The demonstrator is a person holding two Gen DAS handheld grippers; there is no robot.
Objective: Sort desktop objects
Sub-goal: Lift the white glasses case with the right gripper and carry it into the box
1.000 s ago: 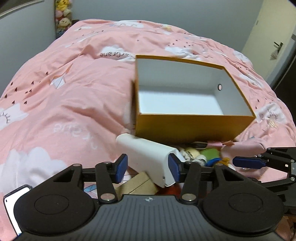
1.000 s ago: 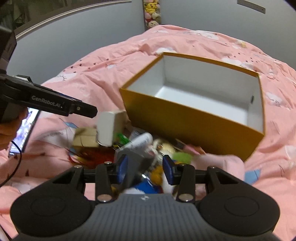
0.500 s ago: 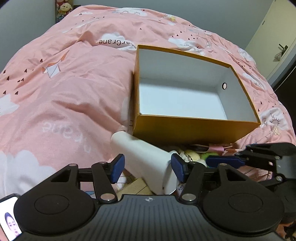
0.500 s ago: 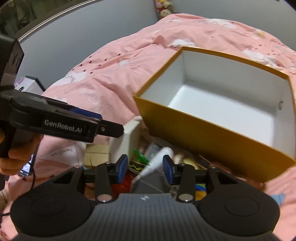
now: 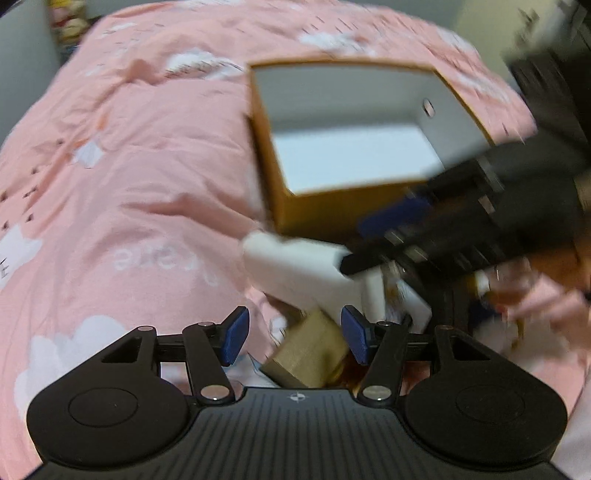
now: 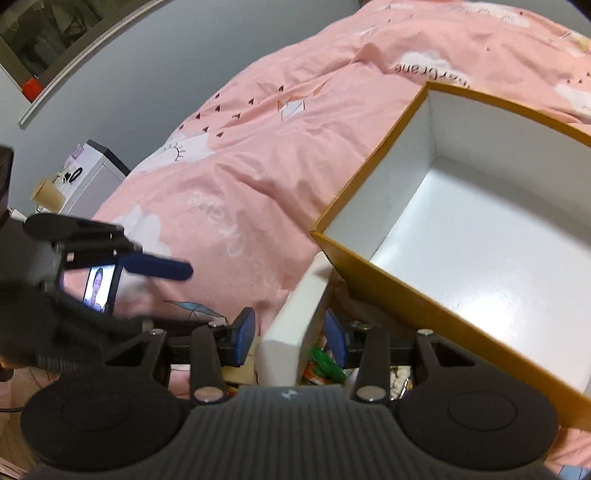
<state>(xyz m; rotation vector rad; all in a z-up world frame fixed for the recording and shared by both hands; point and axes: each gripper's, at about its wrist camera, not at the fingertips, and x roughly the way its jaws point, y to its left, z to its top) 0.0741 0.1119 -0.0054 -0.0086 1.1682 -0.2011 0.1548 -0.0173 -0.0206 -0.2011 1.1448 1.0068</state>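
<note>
My right gripper [image 6: 290, 338] had its fingers around the white box [image 6: 295, 325], propped against the orange box [image 6: 436, 306] on the bed [image 6: 240, 177]; whether they pinched it, I couldn't tell. My left gripper [image 5: 293, 334] was spread, holding nothing.

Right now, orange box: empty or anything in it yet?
Empty. The orange box shows only bare white floor and walls in both wrist views; the clutter lies outside, against its front wall.

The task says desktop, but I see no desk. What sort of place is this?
Most likely a bedroom: the work surface is a bed under a pink cloud-printed duvet, with stuffed toys by the far wall and a small white bedside cabinet.
</note>
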